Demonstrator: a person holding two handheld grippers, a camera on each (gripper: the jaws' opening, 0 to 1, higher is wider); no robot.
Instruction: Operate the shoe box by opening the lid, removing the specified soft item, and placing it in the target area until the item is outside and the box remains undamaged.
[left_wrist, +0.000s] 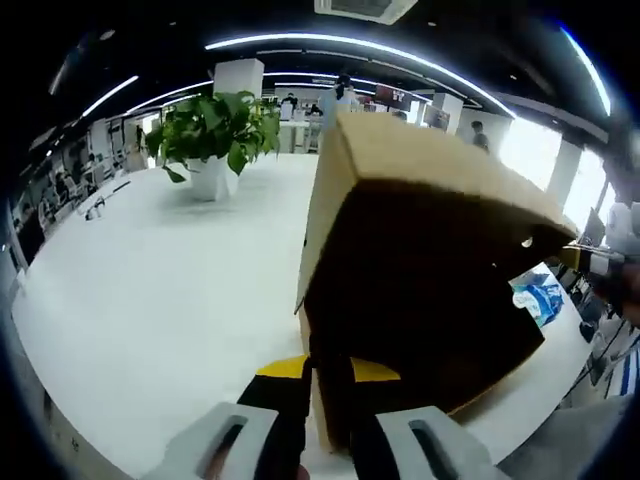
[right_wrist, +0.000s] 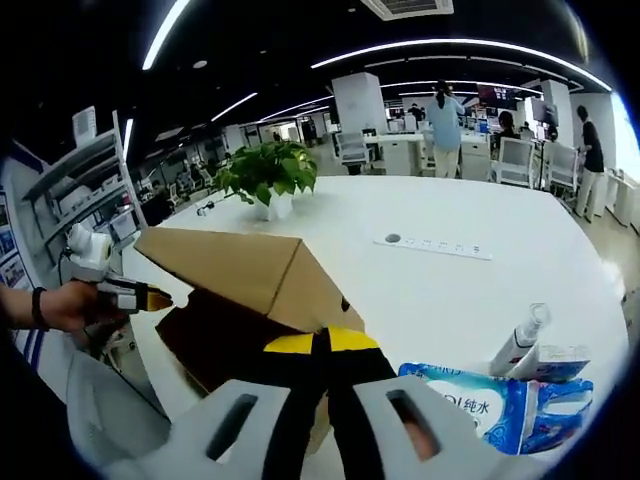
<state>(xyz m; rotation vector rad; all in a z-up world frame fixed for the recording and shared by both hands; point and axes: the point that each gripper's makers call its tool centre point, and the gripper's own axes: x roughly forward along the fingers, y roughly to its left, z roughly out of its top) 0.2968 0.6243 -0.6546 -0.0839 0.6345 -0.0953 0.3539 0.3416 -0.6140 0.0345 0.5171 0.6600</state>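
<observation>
**Lid lifted, both claws at the shoe box**

While the white bench stretches away under everything, the brown cardboard shoe box sits at its near edge with the lid raised like a tilted roof over the dark body. Seen from the left gripper view, the lid rises steeply over the shadowed box wall. The left claw appears clamped on a thin cardboard edge of the box; the right claw has its jaws drawn close together against the box's near corner, though whether cardboard lies between them I cannot tell. Cardboard like this is probably light and stiff yet creases easily, so edges are best held gently near a corner. The soft item is hidden inside. Just beside the box lies a blue wipes pack, then a small spray bottle.
</observation>
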